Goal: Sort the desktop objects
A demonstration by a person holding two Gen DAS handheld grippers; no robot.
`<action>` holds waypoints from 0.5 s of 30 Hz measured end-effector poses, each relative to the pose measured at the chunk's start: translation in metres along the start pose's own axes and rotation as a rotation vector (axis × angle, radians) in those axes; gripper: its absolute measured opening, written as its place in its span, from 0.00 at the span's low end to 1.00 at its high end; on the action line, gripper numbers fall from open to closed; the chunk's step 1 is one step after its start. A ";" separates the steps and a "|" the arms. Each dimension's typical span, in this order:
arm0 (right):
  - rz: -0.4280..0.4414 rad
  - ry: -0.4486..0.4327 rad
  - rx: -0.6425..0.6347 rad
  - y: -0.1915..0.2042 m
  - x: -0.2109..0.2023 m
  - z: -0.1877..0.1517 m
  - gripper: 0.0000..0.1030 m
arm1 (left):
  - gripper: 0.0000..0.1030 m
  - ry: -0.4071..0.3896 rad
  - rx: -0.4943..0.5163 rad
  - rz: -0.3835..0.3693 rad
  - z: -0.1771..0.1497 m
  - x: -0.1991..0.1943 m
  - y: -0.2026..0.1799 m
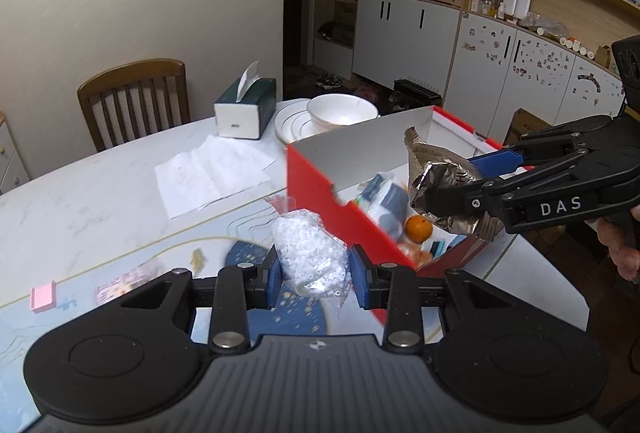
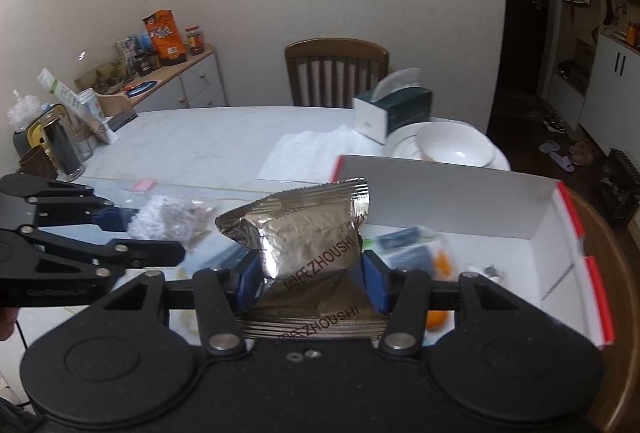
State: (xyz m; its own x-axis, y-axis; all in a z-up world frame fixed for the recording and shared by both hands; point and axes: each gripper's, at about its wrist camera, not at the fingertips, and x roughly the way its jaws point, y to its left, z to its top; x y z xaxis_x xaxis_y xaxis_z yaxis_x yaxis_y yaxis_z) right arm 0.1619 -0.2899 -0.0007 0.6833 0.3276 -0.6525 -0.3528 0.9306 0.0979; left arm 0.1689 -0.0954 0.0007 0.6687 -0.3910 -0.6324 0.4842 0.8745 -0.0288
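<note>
Foil pouch point(image 2: 304, 245), light and crinkly, sits pinched mid-body in the closed right gripper point(image 2: 310, 281), while the left gripper point(image 1: 316, 275) clamps the soft bead bag point(image 1: 310, 253) near the red box point(image 1: 320, 189).

The right gripper point(image 2: 312, 279) clamps a silver foil packet point(image 2: 304, 233) above the red-edged box point(image 2: 576, 229). At left, the left gripper point(image 2: 156, 233) grips a clear bag point(image 2: 172, 219)

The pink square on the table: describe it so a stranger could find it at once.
Start at the white marble table, then the blue-patterned mat at its near edge. The small pink ribbed square lies there, left of the left gripper. Nothing else is pink and flat.
</note>
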 end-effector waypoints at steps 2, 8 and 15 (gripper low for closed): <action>-0.008 -0.003 0.005 -0.011 -0.001 -0.001 0.50 | 0.33 -0.005 0.004 0.000 0.005 0.004 -0.008; -0.025 -0.012 0.012 -0.043 -0.006 -0.003 0.50 | 0.33 -0.010 0.032 -0.003 0.019 0.019 -0.034; -0.060 -0.009 0.024 -0.081 -0.008 -0.007 0.50 | 0.33 0.001 0.072 -0.022 0.033 0.045 -0.060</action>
State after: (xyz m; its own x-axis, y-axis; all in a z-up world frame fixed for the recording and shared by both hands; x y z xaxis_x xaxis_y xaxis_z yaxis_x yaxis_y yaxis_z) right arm 0.1805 -0.3690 -0.0091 0.7081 0.2729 -0.6513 -0.2962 0.9520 0.0768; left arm 0.1889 -0.1754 -0.0002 0.6569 -0.4099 -0.6328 0.5384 0.8426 0.0131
